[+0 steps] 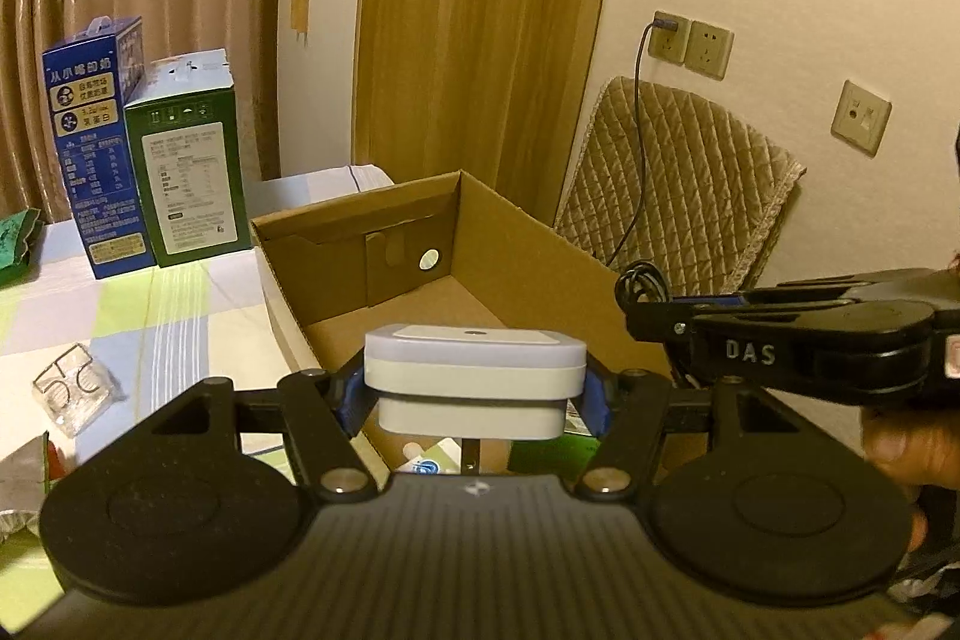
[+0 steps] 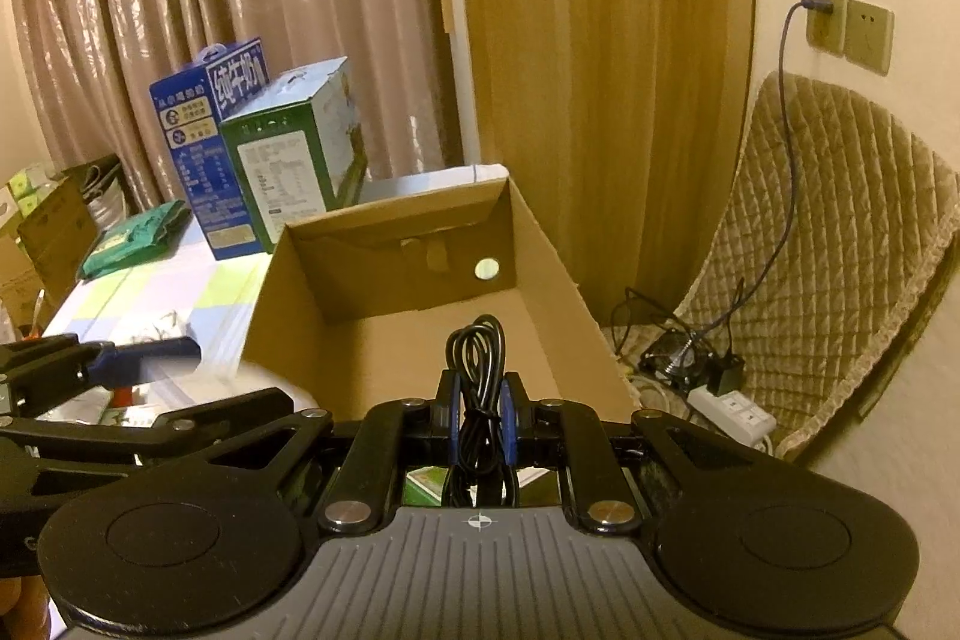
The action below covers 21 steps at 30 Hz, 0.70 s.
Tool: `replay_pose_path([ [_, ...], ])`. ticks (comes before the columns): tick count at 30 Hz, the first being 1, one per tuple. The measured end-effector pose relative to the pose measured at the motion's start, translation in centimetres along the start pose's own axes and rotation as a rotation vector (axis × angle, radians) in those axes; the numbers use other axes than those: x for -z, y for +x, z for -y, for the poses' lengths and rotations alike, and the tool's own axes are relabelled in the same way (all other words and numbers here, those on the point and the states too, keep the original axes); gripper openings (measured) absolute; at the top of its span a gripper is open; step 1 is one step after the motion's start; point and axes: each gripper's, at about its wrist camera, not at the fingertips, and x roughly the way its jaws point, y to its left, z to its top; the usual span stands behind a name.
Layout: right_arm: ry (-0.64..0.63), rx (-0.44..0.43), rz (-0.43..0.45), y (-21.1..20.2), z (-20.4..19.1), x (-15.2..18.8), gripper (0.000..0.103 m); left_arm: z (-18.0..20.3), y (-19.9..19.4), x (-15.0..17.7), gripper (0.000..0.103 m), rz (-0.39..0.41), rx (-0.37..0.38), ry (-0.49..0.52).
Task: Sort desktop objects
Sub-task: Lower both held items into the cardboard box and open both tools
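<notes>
Two hand-held grippers hover side by side over the near end of an open cardboard box (image 1: 528, 244) that sits on a table covered with a pastel checked cloth (image 1: 180, 304). The left gripper (image 1: 474, 382) has its blue-padded fingers closed against the two sides of a white, rounded, two-layer plastic device (image 1: 474, 370), which it holds level above the box's near edge. At about 3 o'clock in the left wrist view, the right gripper (image 1: 654, 316) reaches in from the side. In its own wrist view, the right gripper (image 2: 480, 424) has its fingers drawn nearly together on a bundled black cable (image 2: 477, 370), whose loop stands up at 12 o'clock from the fingertips, above the box floor. The far part of the box appears bare, with a round hole in its back wall. Beyond the box, at about 10 o'clock, stand a blue milk carton (image 1: 96, 148) and a green carton (image 1: 189, 160). A clear plastic wrapper (image 1: 75, 385) lies on the cloth at 9 o'clock. Judging by this, the step in hand is carrying both items to the box for dropping off. The next move likely calls for lowering each gripper into the box, then opening the fingers so the device lands flat and the cable stays coiled.
</notes>
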Motion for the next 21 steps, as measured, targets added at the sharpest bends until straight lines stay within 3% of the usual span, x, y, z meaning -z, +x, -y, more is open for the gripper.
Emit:
replay_pose_path([
  [14, -0.013, -0.026, 0.006, 1.4, -1.5, -0.3, 0.011, -3.0, -1.6, 0.8, 0.065, 0.027, -0.04, -0.051],
  [15, -0.017, -0.031, 0.013, 1.5, -1.7, -0.4, 0.016, -3.2, -1.8, 0.8, 0.065, 0.028, -0.041, -0.056],
  [16, -0.019, -0.031, 0.017, 1.5, -1.8, -0.5, 0.05, -3.4, -2.0, 0.9, 0.066, 0.026, -0.042, -0.062],
  [17, -0.016, -0.032, 0.024, 1.4, -1.8, -0.5, 0.09, -3.6, -2.1, 0.9, 0.066, 0.026, -0.044, -0.067],
  [18, -0.008, -0.029, 0.048, 1.0, -1.8, -0.4, 0.096, -3.8, -2.4, 1.0, 0.068, 0.029, -0.047, -0.07],
  [21, -0.013, -0.024, 0.062, 0.4, -1.9, -0.2, 0.096, -4.1, -3.1, 1.4, 0.068, 0.035, -0.062, -0.076],
])
